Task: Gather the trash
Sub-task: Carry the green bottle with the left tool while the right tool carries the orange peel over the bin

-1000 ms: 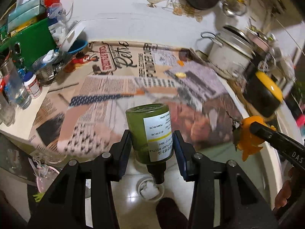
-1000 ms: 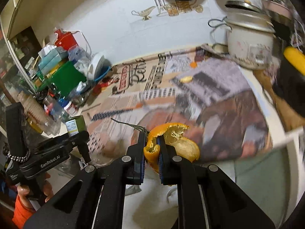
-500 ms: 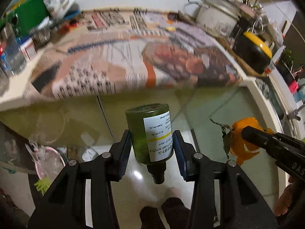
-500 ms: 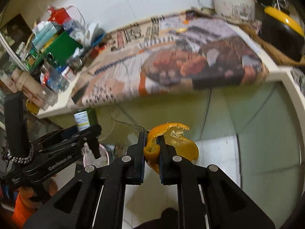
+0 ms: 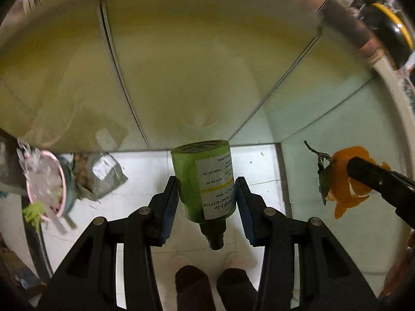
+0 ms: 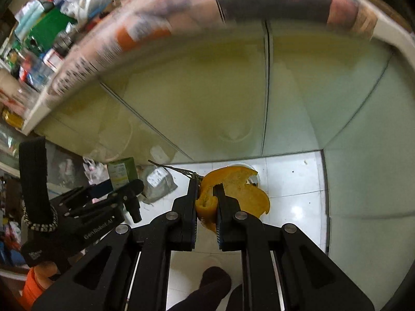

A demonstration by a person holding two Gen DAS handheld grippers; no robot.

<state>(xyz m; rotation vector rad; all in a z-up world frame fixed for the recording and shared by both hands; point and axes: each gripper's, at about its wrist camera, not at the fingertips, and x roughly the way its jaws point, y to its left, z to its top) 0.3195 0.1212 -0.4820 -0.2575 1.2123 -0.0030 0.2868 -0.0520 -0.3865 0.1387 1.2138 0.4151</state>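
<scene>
Both grippers have dropped from above the newspaper-covered desk [image 6: 160, 26] to well below its edge, so that each camera now looks at the pale green cabinet fronts [image 5: 207, 64] and the white tiled floor [image 5: 135, 189] instead of the desk top. The left gripper [image 5: 207, 197] keeps its jaws partly open and clamped on the small green plastic pump bottle with a white label [image 5: 205, 181], held neck toward the camera between the blue pads. The right gripper [image 6: 206, 202] is nearly closed on a curled piece of orange peel with a dried stem [image 6: 233, 194]. Below and to the left of the left gripper stands a pink-rimmed bin lined with a clear bag [image 5: 49, 184], with scraps already inside. Judging from this, both items are collected and the descent is heading toward dropping them there
</scene>
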